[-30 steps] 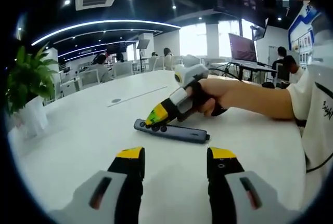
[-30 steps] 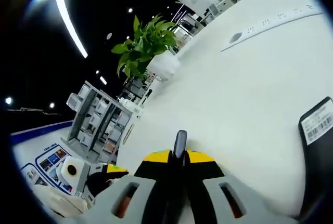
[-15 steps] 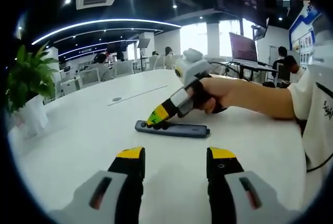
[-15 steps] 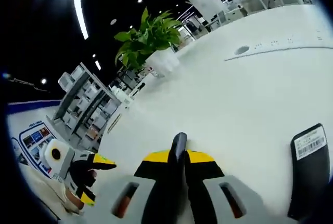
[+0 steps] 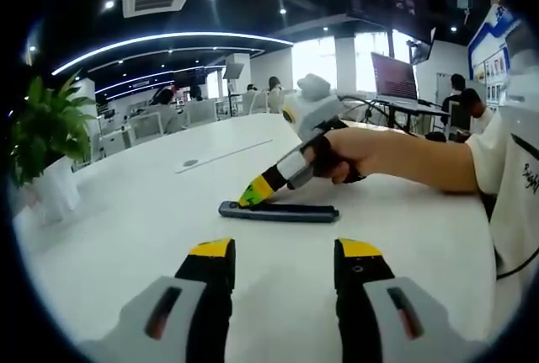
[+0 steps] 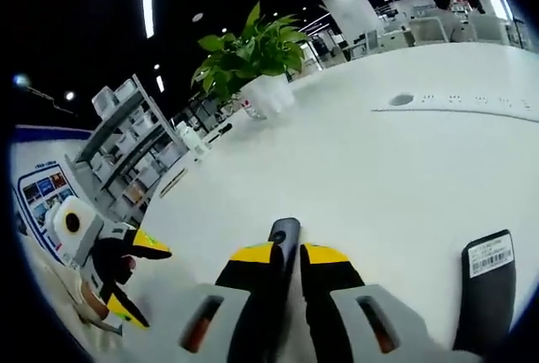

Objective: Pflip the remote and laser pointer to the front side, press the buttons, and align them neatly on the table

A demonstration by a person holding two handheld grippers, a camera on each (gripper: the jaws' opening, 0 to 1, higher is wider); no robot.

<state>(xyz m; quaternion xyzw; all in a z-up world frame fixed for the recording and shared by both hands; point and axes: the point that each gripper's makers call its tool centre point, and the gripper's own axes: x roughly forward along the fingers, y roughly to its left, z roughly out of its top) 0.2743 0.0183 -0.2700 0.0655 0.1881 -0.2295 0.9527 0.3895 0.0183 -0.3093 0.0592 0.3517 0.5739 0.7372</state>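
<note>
A long white bench [image 5: 126, 211] runs back through an open-plan office. On it lie a slim dark remote [image 5: 278, 211], lengthwise near the middle, and a black device with a white barcode label [image 6: 487, 291], well apart from it. A potted green plant in a white pot [image 6: 268, 93] stands at the bench's far edge, with a round grommet [image 6: 402, 99] set into the top.

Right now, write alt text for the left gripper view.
The right gripper, held in a person's hand, pinches one end of a dark remote lying on a white table. The left gripper waits open in the foreground, and a potted plant stands at the table's left edge.
</note>
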